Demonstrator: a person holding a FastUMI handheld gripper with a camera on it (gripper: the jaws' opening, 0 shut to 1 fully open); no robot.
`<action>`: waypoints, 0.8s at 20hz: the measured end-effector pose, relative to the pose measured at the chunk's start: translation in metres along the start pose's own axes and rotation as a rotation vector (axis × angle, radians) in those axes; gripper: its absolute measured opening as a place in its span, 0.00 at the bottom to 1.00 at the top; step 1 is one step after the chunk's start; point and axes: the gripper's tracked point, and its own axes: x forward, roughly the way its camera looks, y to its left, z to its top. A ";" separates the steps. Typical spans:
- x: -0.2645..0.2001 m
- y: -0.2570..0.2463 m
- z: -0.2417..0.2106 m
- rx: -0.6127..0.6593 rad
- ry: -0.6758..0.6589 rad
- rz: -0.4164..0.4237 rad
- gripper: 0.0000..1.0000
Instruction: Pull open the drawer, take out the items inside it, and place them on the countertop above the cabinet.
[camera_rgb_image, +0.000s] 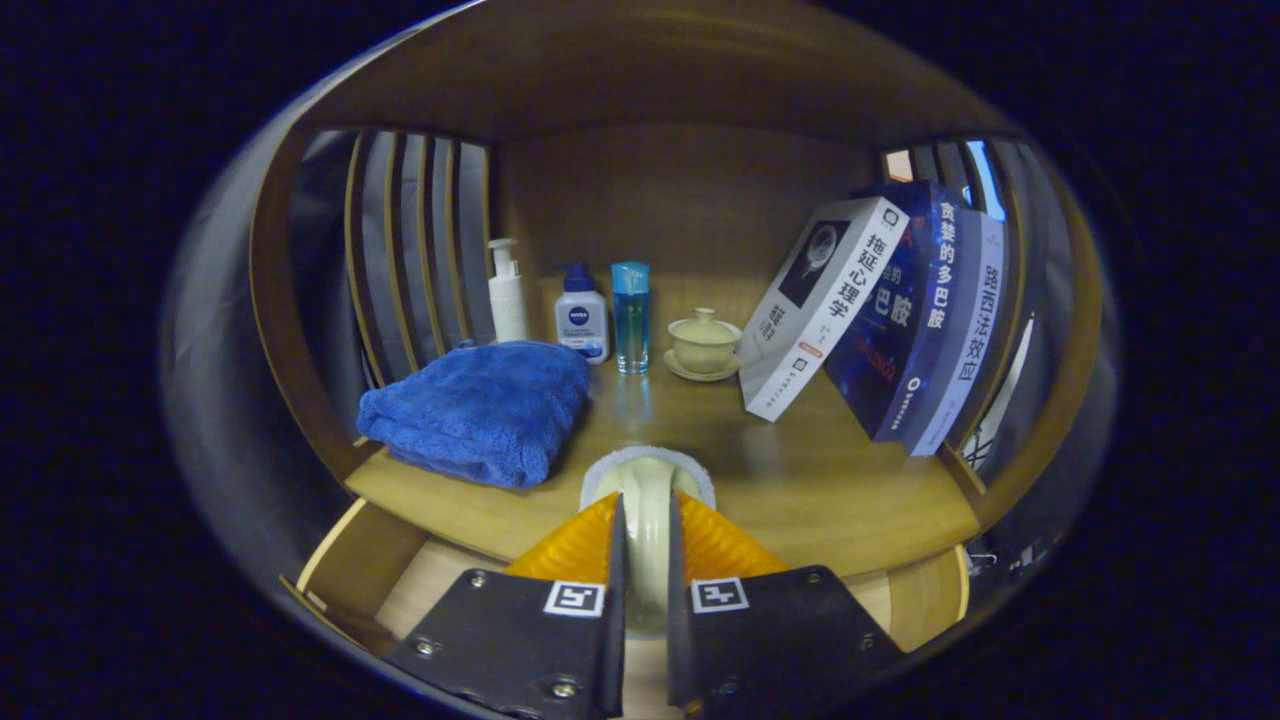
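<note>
The gripper (645, 540) is clamped on a pale cream rounded brush-like item with a white fluffy rim (648, 490), held above the open wooden drawer (400, 580) at the wooden countertop (800, 480) edge. It appears light and rigid, best held mid-handle.

tool (645, 540) | two flat dark plates side by side at its base | silver screws along each plate's edges | one square black-and-white marker on each plate | ribbed wedge-shaped fingers (575, 545) narrowing forward
</note>
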 end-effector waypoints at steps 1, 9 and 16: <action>0.002 -0.001 0.000 -0.005 0.005 -0.003 0.17; 0.034 -0.013 0.008 -0.038 0.003 -0.067 0.17; 0.055 -0.020 0.019 -0.018 -0.013 -0.112 0.18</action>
